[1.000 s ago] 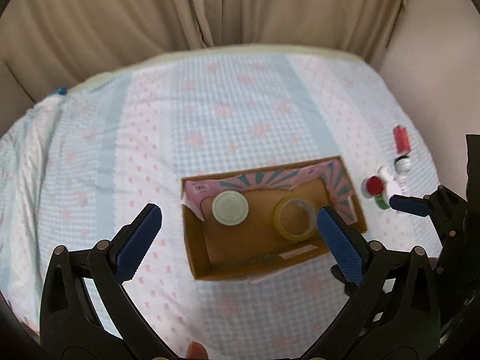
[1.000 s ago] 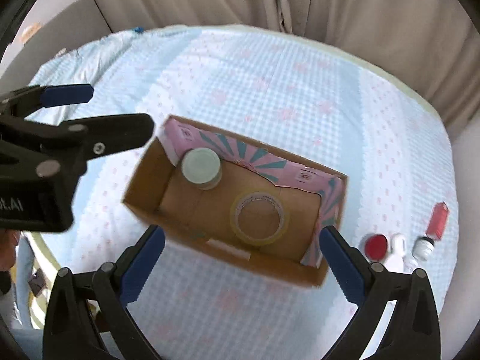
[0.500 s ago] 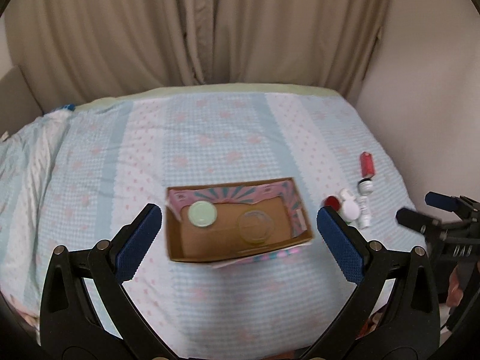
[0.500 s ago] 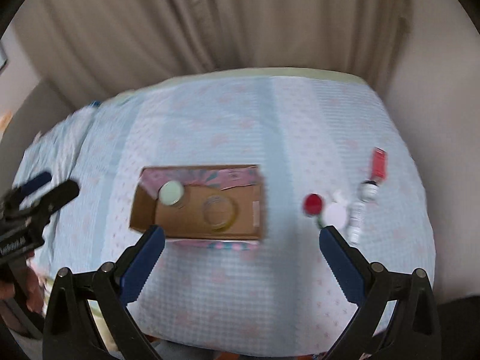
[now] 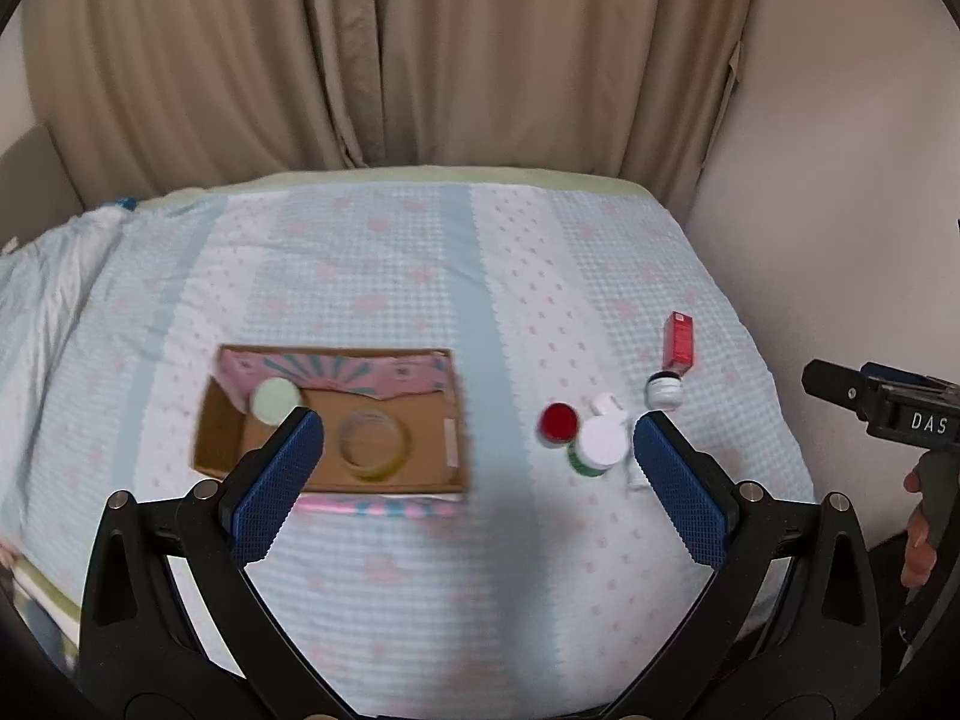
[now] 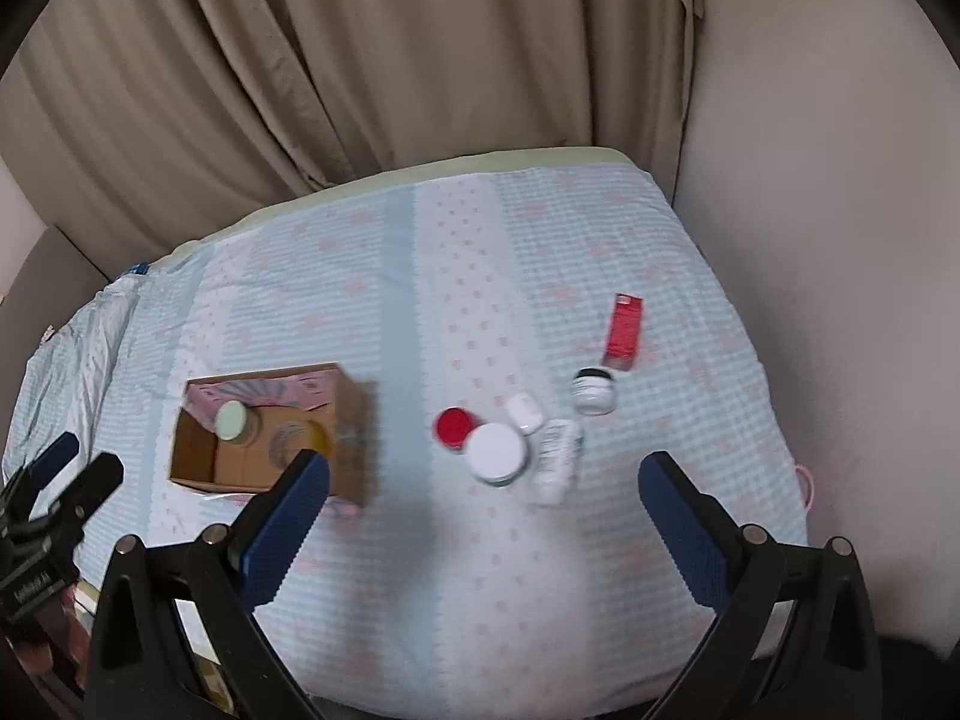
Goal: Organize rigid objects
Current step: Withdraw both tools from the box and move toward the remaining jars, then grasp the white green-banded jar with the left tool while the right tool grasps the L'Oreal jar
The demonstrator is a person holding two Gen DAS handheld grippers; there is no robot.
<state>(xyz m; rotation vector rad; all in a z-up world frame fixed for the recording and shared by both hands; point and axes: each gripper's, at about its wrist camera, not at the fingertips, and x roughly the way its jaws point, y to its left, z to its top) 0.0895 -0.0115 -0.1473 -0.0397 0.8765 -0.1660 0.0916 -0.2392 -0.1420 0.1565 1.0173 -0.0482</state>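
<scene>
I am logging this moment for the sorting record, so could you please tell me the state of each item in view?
Cardboard box: open, upright on the bed.
Pale green lidded jar: in the box, closed.
Tape roll: flat in the box.
Red-lidded jar: outside the box, closed.
White-lidded jar: outside, closed.
Red carton: lying flat.
Left hand-held gripper: open, empty.
Right hand-held gripper: open, empty.
</scene>
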